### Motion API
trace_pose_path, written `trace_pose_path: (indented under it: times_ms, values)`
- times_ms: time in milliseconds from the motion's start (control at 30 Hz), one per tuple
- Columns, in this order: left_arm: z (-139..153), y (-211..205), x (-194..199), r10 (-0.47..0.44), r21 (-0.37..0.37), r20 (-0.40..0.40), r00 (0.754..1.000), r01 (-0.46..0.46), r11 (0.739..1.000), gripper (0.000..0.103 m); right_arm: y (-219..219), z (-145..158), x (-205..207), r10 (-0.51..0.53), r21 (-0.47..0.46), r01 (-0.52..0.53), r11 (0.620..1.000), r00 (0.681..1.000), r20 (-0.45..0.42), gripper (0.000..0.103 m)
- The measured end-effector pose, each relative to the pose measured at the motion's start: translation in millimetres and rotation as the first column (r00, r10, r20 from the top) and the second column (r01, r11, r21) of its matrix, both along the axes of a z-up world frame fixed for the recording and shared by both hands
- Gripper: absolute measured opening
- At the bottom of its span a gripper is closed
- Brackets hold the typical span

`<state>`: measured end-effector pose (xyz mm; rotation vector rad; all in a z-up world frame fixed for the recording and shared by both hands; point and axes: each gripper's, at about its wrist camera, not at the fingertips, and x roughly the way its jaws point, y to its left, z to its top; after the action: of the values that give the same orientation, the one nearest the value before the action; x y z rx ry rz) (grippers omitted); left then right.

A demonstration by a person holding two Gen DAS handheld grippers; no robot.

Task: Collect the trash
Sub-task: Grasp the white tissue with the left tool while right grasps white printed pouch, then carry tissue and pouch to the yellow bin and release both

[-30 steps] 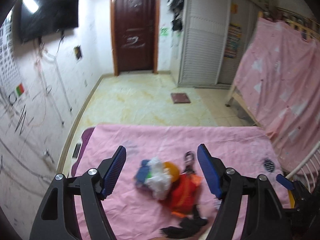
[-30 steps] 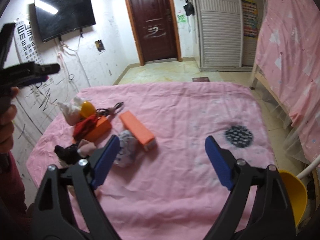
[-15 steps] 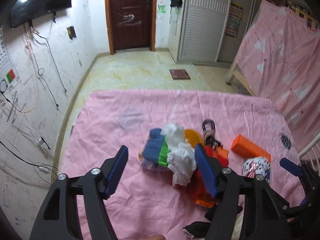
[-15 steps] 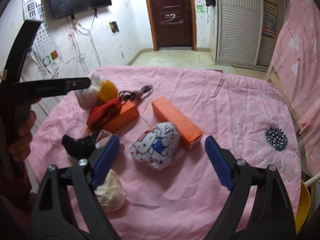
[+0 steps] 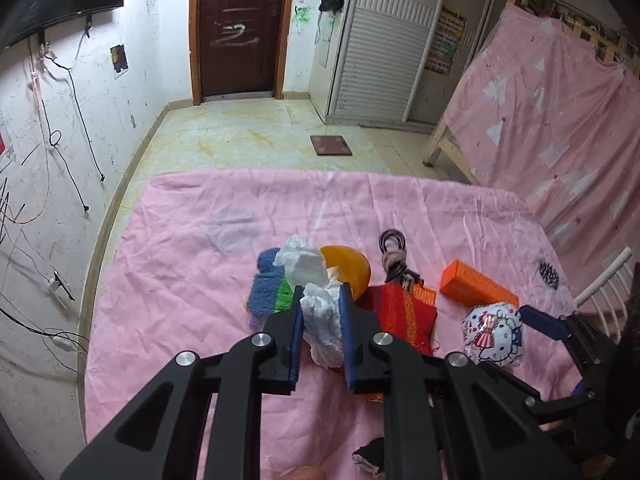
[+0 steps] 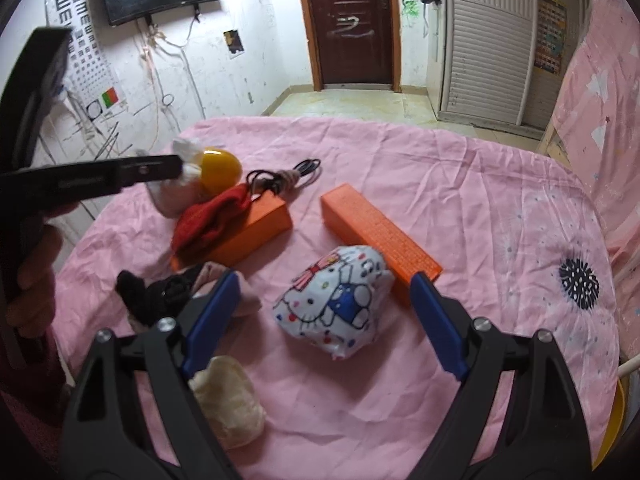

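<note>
On the pink sheet (image 6: 460, 168) lies a small heap of litter. My left gripper (image 5: 321, 292) points down into it, and its jaws are closing with both blue pads pressed on a crumpled white wad (image 5: 324, 320). In the right wrist view the same left gripper (image 6: 176, 164) reaches in from the left at that white wad (image 6: 172, 196). My right gripper (image 6: 326, 280) hovers low over a cartoon-printed wad (image 6: 336, 304). Its jaws are closing a little, wide on either side of the wad without touching it. A cream wad (image 6: 228, 400) lies under its left finger.
Two orange boxes (image 6: 380, 232) (image 6: 256, 228), a red cloth (image 6: 208, 216), a yellow dome (image 6: 220, 170), a black cable (image 6: 280, 174) and dark socks (image 6: 152, 296) surround the wads. A blue-green knit (image 5: 266, 288) lies beside the white wad. A yellow bin (image 6: 612, 420) stands off the bed's right edge.
My left gripper came down onto the heap and its jaws went from wide apart to clamped on the white wad. The right gripper shifted over and lower, bringing the cartoon wad between its fingers.
</note>
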<state>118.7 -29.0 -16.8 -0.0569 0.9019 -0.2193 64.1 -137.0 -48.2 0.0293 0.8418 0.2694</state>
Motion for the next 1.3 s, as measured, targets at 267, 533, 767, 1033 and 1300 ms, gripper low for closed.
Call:
trace_pose_path:
  times_ms: [267, 533, 767, 1033, 1300]
  values:
    - [30, 12, -12, 0.016, -0.032, 0.073, 0.997, -0.014, 0.999, 0.009, 2, 1, -4, -0.009, -0.025, 0.009, 1.000, 1.000, -0.005, 0.059]
    - [37, 12, -19, 0.017, -0.036, 0.076, 0.997, -0.014, 0.999, 0.009, 7, -6, -6, -0.006, -0.074, 0.007, 0.997, 1.000, 0.012, 0.030]
    - [45, 8, -29, 0.014, -0.023, 0.096, 0.995, -0.012, 1.000, 0.009, -9, 12, -16, -0.042, -0.031, 0.045, 0.999, 0.996, 0.078, 0.029]
    - [56, -19, -39, -0.029, 0.003, 0.119, 0.993, 0.028, 1.000, 0.009, -35, 19, -31, -0.088, -0.009, 0.089, 0.996, 0.990, 0.108, 0.029]
    - [61, -64, -50, -0.101, 0.036, 0.130, 0.986, 0.097, 0.995, 0.009, -88, 29, -54, -0.199, 0.023, 0.197, 0.980, 0.968, 0.154, 0.029]
